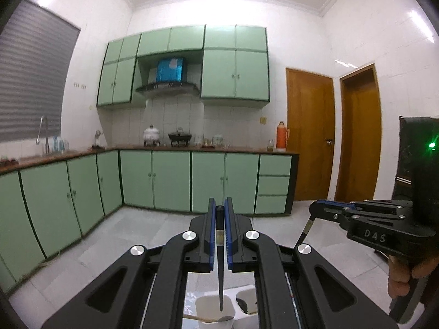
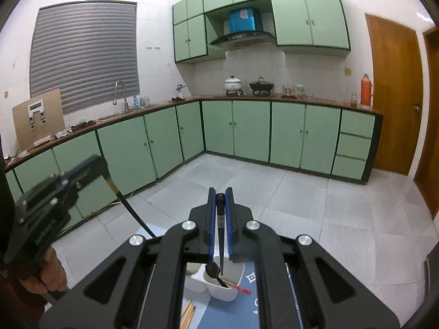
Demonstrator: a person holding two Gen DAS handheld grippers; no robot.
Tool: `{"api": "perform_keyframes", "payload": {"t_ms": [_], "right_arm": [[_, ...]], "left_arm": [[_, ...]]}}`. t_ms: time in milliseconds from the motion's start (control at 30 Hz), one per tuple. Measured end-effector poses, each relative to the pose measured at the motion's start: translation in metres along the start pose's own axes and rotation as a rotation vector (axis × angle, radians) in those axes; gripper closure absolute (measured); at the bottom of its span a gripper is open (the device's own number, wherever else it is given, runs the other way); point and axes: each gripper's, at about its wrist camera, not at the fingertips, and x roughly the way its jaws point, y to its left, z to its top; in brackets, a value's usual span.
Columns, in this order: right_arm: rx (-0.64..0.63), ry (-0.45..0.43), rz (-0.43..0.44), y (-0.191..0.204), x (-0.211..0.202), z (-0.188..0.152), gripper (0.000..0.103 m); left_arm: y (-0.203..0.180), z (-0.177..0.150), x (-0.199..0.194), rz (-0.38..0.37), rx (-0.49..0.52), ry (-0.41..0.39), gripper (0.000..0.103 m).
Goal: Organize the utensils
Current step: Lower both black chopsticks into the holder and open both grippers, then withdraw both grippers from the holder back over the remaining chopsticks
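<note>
My left gripper is shut on a black chopstick that hangs point-down over a white utensil holder. A spoon stands in the holder's right cup. My right gripper is shut on another black chopstick whose tip hangs above the white holder, beside a black spoon and a red-tipped stick. Each gripper shows in the other's view, the right one and the left one, both holding a chopstick.
Wooden chopsticks lie on a blue mat by the holder. Green cabinets line the far walls under a counter with pots. Wooden doors stand at the right. The tiled floor lies beyond.
</note>
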Motion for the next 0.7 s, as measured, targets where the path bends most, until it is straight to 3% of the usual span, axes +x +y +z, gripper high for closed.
{"api": "perform_keyframes", "payload": {"t_ms": [267, 533, 600, 667, 700], "right_arm": [[0.024, 0.065, -0.001, -0.008, 0.042, -0.027, 0.097], [0.020, 0.129, 0.016, -0.005, 0.057, -0.046, 0.096], [0.025, 0.118, 0.009, -0.007, 0.052, -0.047, 0.093], [0.037, 0.104, 0.002, -0.009, 0.044, -0.047, 0.087], [0.044, 0.097, -0.003, -0.010, 0.040, -0.047, 0.080]], "left_arm": [[0.008, -0.044, 0.054, 0.022, -0.010, 0.134, 0.097], [0.015, -0.067, 0.076, 0.029, -0.026, 0.234, 0.096], [0.017, -0.068, 0.071, 0.031, -0.032, 0.232, 0.090], [0.020, -0.066, 0.064, 0.033, -0.039, 0.222, 0.077], [0.021, -0.064, 0.061, 0.034, -0.040, 0.217, 0.075]]}}
